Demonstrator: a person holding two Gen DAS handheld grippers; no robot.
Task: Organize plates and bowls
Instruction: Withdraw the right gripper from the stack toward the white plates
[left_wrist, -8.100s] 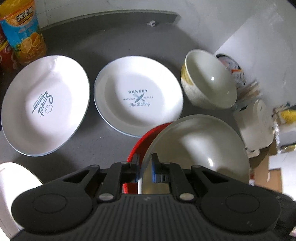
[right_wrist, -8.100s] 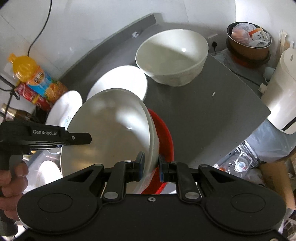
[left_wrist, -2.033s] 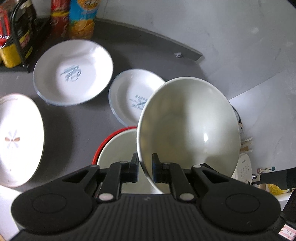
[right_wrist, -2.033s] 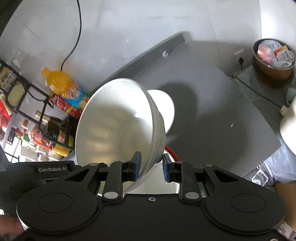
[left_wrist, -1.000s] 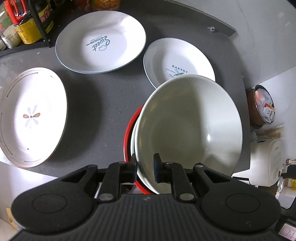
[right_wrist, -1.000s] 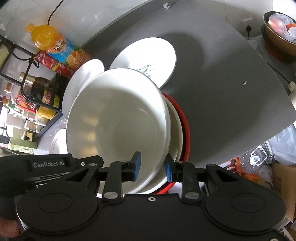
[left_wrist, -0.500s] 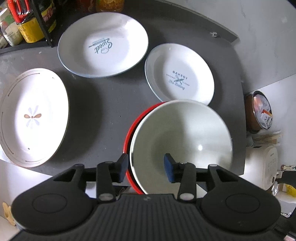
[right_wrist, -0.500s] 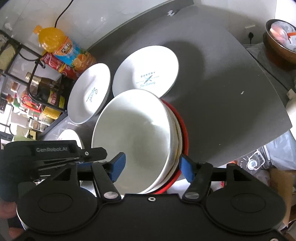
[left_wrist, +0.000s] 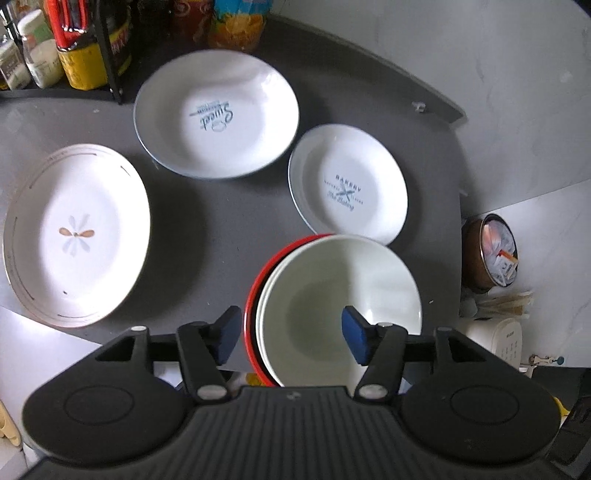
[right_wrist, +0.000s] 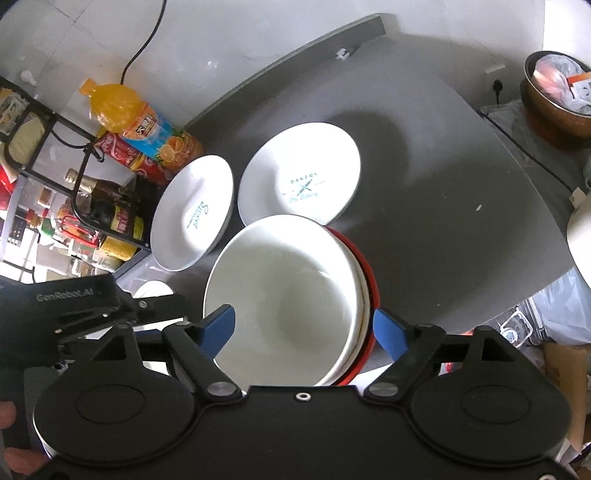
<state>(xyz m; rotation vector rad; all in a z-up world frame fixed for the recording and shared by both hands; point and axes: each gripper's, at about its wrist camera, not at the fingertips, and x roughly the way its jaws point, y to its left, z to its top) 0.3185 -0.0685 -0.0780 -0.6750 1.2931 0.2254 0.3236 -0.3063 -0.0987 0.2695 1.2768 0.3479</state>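
Change: both grippers have let go; bowl (left_wrist: 340, 291) now sits nested in the red bowl (left_wrist: 255, 291) stack
Left gripper (left_wrist: 291, 330): jaws spread wide, empty, straddling the stack's near rim
Right gripper (right_wrist: 304, 328): likewise spread, empty
Next, I judge: Bakery plate (left_wrist: 349, 188) lies just beyond the stack, touching it; my left is nearer the Sweet plate (left_wrist: 216, 114) and flower plate (left_wrist: 75, 234)

Both wrist cameras are looking steeply down from close above, sharing the stacked bowls (left_wrist: 340, 291) (right_wrist: 284, 291) and table (left_wrist: 221, 229) (right_wrist: 443, 206)
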